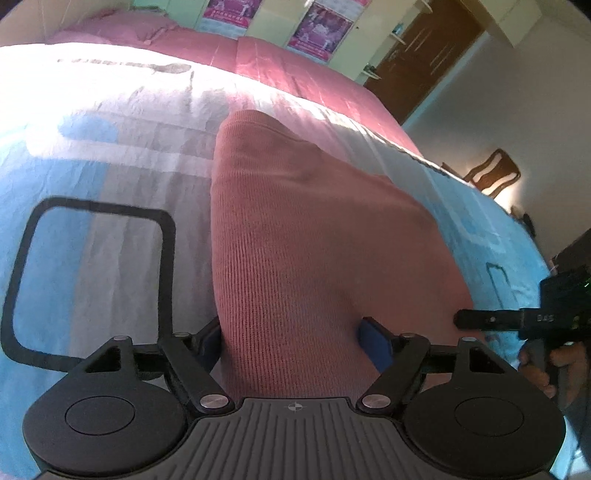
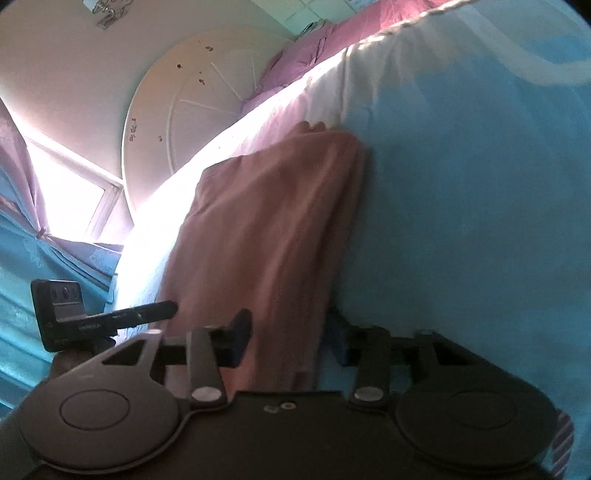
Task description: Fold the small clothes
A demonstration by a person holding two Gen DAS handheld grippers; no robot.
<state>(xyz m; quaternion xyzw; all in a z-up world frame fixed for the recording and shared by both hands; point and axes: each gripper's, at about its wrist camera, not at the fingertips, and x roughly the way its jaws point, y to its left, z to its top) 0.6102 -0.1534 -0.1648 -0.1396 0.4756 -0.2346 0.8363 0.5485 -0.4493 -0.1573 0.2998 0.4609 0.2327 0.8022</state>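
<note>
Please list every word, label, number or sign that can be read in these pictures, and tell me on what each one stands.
None can be read with certainty.
Dark print on the white sheet: washed out, unreadable.
Pink posters on the wall: too small.
Small markings on the other tongs' body, and in the right view: blurred.

Pink knit garment (image 1: 314,251) btwn L gripper (image 1: 295,343) pads

Seeing blue-and-white bedsheet (image 1: 92,229) spread across bed, black outlined rectangle printed on it. Pink bedcover (image 1: 288,70) beyond, pink pillow (image 1: 122,27) at far end. Posters (image 1: 321,29) on green wall. Brown door (image 1: 428,62) far right, wooden chair (image 1: 493,171) near it. In my right view: round white panel (image 2: 192,107), bright window (image 2: 66,192), blue curtain (image 2: 22,280).
</note>
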